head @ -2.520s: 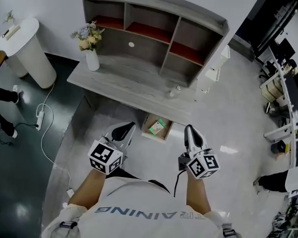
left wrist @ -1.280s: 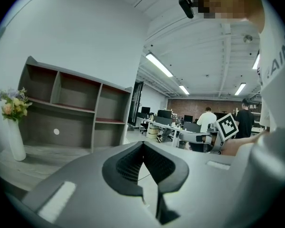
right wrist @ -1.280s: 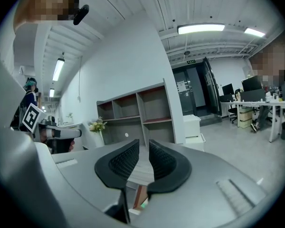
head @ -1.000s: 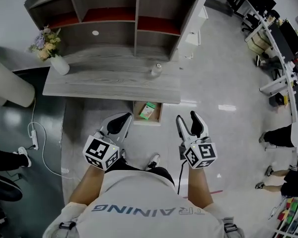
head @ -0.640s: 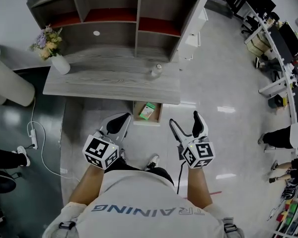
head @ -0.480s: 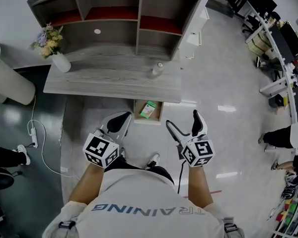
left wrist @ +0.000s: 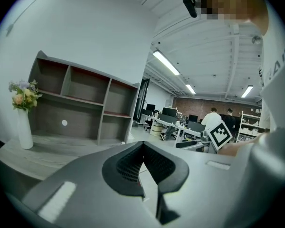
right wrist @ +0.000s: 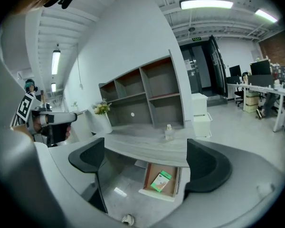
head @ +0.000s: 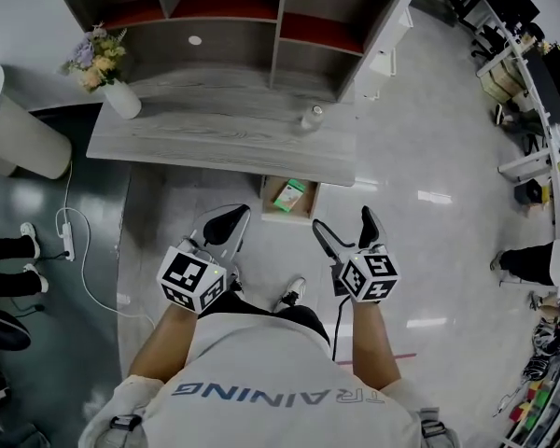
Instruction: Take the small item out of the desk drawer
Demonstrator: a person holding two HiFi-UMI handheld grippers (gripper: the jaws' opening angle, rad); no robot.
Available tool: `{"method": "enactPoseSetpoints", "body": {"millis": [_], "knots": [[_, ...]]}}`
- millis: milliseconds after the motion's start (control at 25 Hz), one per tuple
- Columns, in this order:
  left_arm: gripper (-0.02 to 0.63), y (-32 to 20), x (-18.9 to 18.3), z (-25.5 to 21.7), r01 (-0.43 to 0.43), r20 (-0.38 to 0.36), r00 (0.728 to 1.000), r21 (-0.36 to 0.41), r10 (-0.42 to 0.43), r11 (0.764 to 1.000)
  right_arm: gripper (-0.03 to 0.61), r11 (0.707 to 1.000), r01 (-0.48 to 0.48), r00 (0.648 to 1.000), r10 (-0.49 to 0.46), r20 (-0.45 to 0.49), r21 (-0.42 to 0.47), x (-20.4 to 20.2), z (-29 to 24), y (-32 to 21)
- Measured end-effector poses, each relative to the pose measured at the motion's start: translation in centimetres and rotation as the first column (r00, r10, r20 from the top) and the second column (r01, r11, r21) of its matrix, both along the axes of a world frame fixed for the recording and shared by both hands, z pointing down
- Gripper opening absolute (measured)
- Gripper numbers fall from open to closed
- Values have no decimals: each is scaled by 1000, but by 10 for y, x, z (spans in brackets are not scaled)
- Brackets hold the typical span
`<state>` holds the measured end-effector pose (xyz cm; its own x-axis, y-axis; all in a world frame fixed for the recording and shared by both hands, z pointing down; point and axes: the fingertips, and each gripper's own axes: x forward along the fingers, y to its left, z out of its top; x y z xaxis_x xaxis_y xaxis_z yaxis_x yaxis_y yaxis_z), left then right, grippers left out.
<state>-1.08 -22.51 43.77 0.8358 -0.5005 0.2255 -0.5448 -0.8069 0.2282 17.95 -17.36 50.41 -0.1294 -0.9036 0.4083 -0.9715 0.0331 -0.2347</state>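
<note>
Right gripper (head: 341, 222) jaws opening, far wider than a second ago, nothing between them. Left gripper (head: 231, 217) closed, empty. Green box (head: 288, 195) lies in open drawer (head: 309, 204) under worktop (head: 215, 133) near edge, well apart from both grippers. Judgement: pick being readied, reach not begun.

The shallow light-wood desk drawer (head: 310, 204) with a brown floor stands pulled open, jutting toward 6 o'clock from under the near edge of the grey wood-grain worktop (head: 215, 143). A small flat green-and-white box (head: 288, 195) lies near the middle of its floor, its long side running from 1 o'clock to 7 o'clock.
</note>
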Motion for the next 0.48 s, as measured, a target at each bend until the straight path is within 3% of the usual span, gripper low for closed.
{"method": "enactPoseSetpoints", "body": {"millis": [480], "knots": [[2, -23, -18, 39, 23, 15, 1000, -58, -22, 998, 531, 974, -38, 996, 55, 73, -223, -18, 131, -45]]}}
